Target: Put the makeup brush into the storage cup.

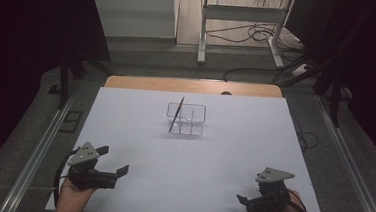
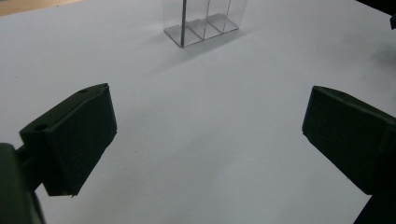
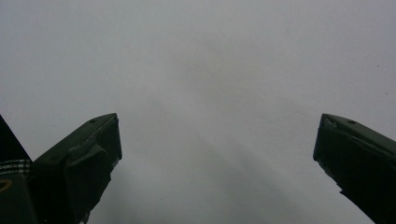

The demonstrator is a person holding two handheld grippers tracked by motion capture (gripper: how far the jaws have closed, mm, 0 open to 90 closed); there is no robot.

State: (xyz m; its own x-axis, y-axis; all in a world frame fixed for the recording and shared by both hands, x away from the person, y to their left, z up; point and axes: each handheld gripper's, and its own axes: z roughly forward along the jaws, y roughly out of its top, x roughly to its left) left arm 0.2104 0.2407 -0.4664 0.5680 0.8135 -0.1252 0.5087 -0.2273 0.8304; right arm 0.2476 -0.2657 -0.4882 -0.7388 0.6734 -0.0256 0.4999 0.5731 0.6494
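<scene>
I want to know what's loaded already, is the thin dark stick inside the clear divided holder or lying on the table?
Inside. The dark stick leans tilted in the clear holder's left compartment, top past the rim.

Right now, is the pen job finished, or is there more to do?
One thing looks done: a dark pen leans tilted in the left slot of the clear holder. Nothing is in hand: the left gripper and right gripper sit open near the table's front edge, far from the holder. What is left is hard to say, since I see nothing else waiting on the white top.
</scene>
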